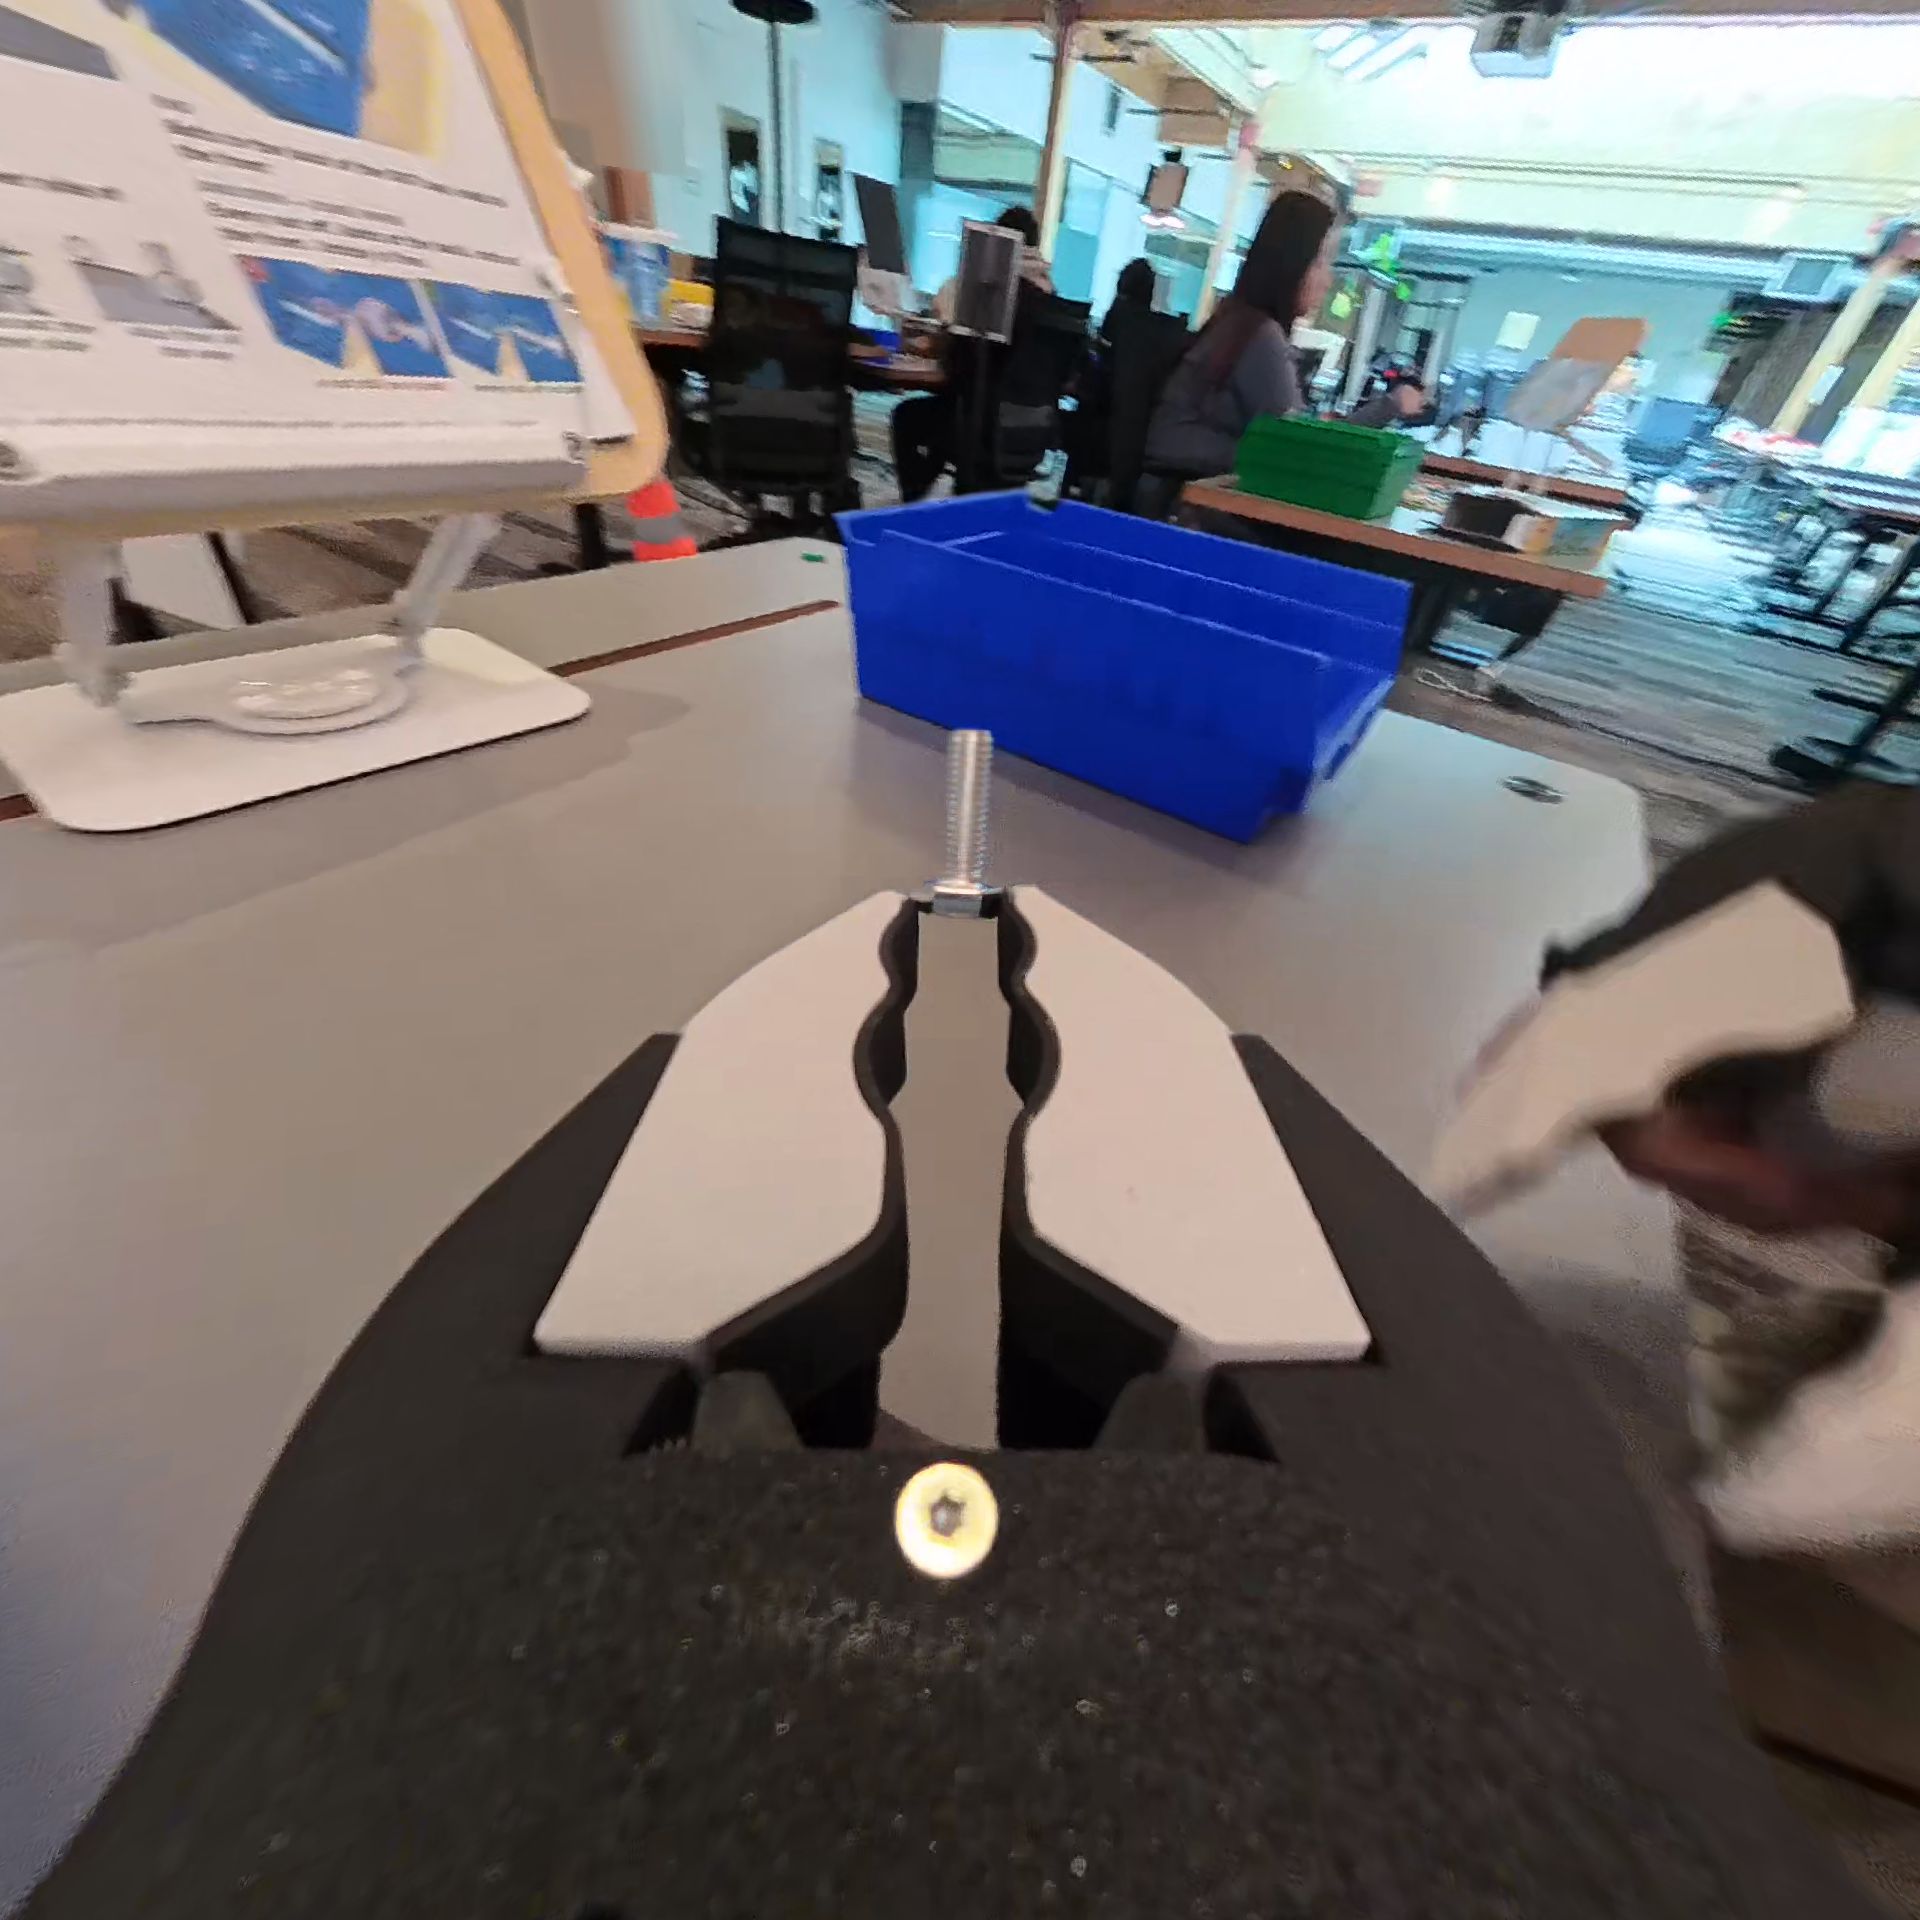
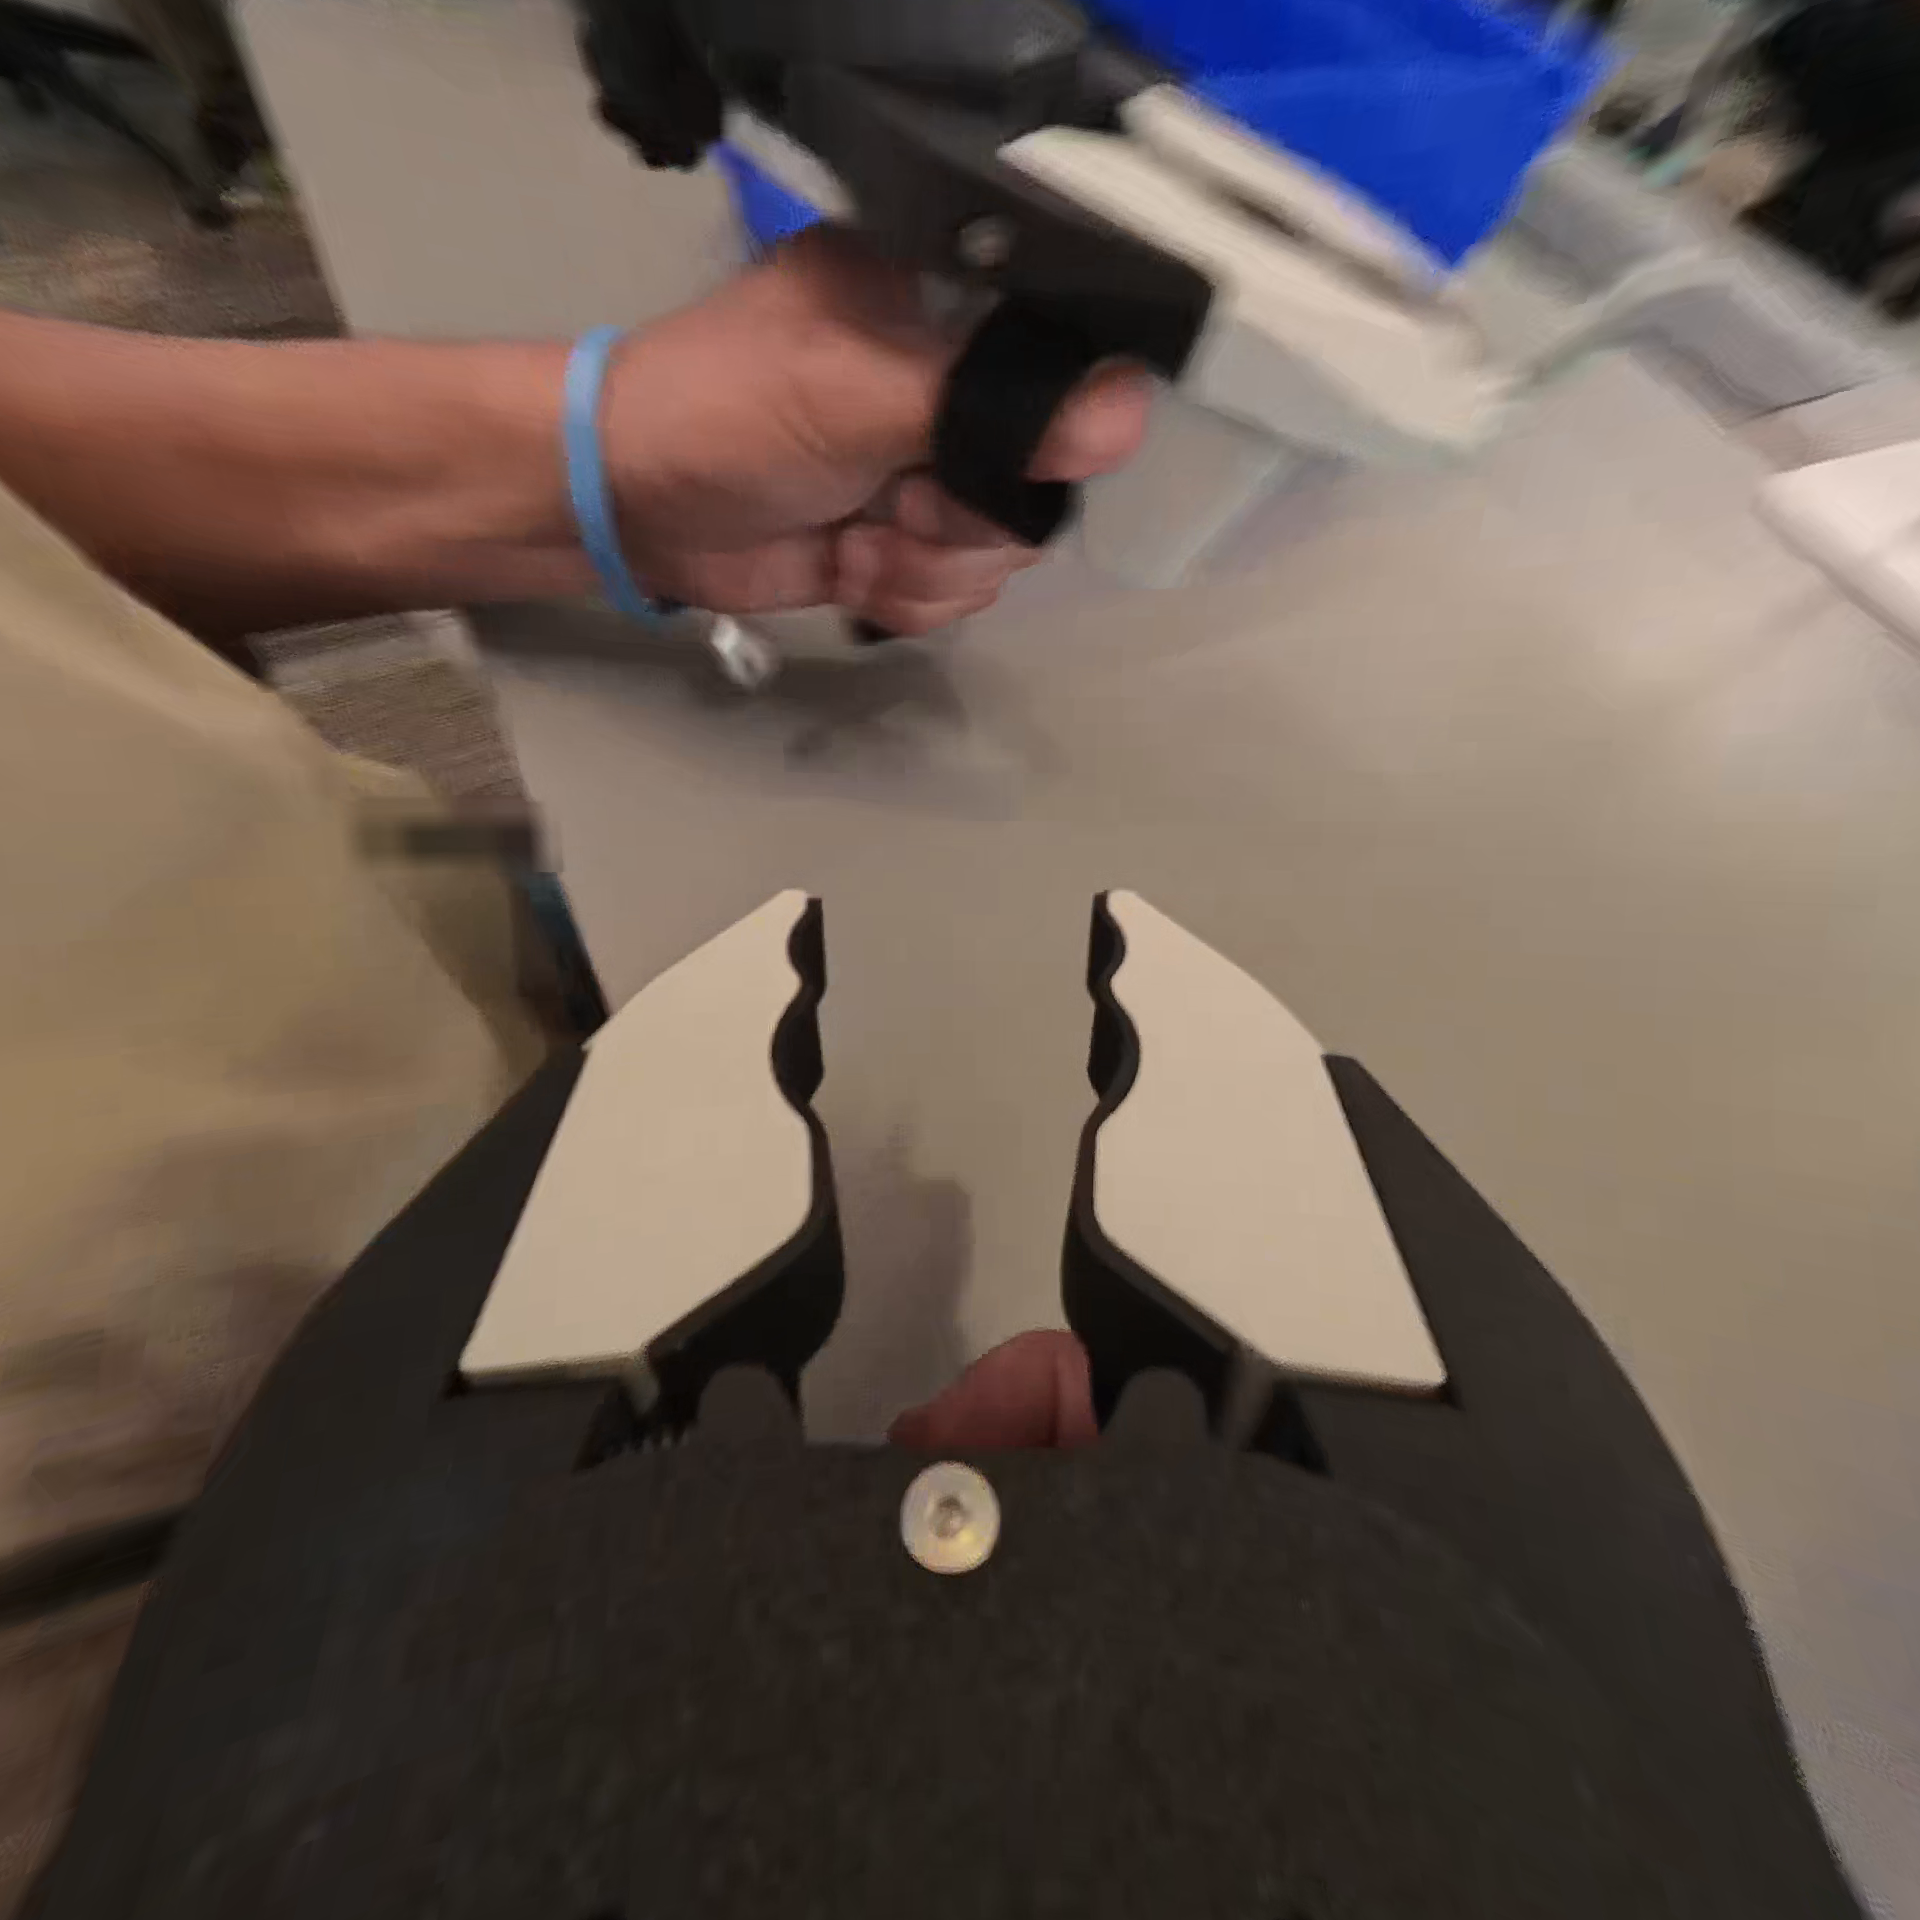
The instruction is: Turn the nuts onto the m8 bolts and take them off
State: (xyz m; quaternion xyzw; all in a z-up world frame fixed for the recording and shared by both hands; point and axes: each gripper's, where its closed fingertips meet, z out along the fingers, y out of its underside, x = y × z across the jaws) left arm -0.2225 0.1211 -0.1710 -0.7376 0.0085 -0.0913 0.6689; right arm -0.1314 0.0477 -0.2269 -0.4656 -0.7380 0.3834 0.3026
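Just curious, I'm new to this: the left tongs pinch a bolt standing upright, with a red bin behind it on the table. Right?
Nearly. The bin is blue, not red, as the left wrist view shows. The rest holds: the left tongs pinch an upright bolt, the bin behind it on the table.

we saw bright, even indoor light, strongest from the windows (image 1: 1662, 114) high at the back, which were washed out. the left wrist view was sharp at its centre, on the bolt (image 1: 968, 800), but the document stand (image 1: 260, 260) and the right gripper (image 1: 1662, 1049) smeared near the edges. the right wrist view blurred the hand (image 2: 831, 457) and blue bin (image 2: 1403, 114); soft shadows lay on the table (image 2: 1351, 831). wide-angle bending curved both frames' borders.
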